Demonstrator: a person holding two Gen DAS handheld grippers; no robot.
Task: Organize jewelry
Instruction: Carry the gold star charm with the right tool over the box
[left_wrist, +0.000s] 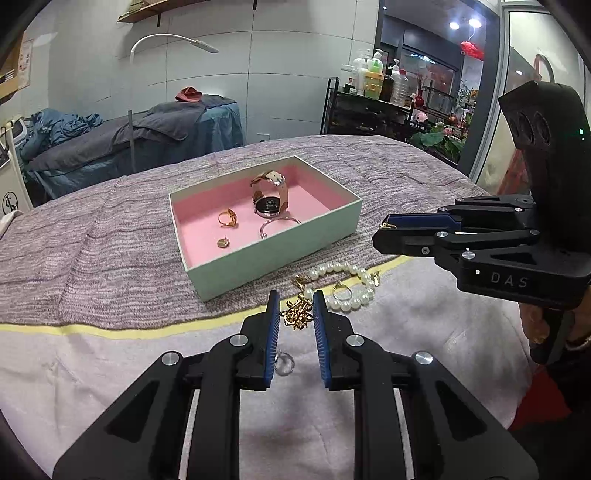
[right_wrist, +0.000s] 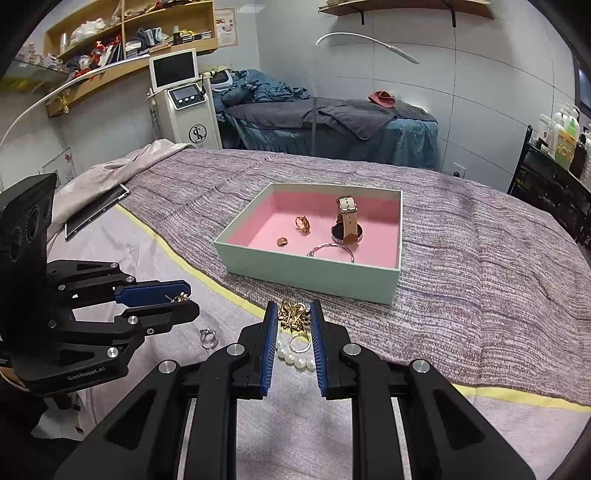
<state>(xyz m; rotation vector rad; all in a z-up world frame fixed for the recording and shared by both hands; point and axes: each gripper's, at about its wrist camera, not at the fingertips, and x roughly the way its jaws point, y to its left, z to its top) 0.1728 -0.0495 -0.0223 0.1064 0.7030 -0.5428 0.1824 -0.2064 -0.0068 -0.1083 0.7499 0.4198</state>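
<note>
A mint box (left_wrist: 280, 254) (right_wrist: 314, 271) with a pink lining holds a watch (left_wrist: 269, 195) (right_wrist: 347, 221), a gold ring (left_wrist: 227, 218) (right_wrist: 303, 224), a gold earring (left_wrist: 222, 242) (right_wrist: 282, 241) and a silver bangle (left_wrist: 279, 223) (right_wrist: 332, 249). In front of it lie a pearl bracelet (left_wrist: 347, 286) (right_wrist: 295, 356), a gold chain (left_wrist: 297, 314) (right_wrist: 291, 314) and a silver ring (left_wrist: 341, 291) (right_wrist: 299, 341). My left gripper (left_wrist: 294, 325) shows in the right wrist view (right_wrist: 181, 298) nearly shut on a small gold piece (right_wrist: 180, 297). My right gripper (right_wrist: 293, 332) shows in the left wrist view (left_wrist: 384, 230) closed on a small gold piece (left_wrist: 388, 225).
A clear ring (left_wrist: 284, 362) (right_wrist: 208, 338) lies on the pale cloth. A tablet (right_wrist: 98, 216) lies at the bed's left. A machine (right_wrist: 184, 99), a massage bed (right_wrist: 332, 125) and a bottle rack (left_wrist: 373, 107) stand behind.
</note>
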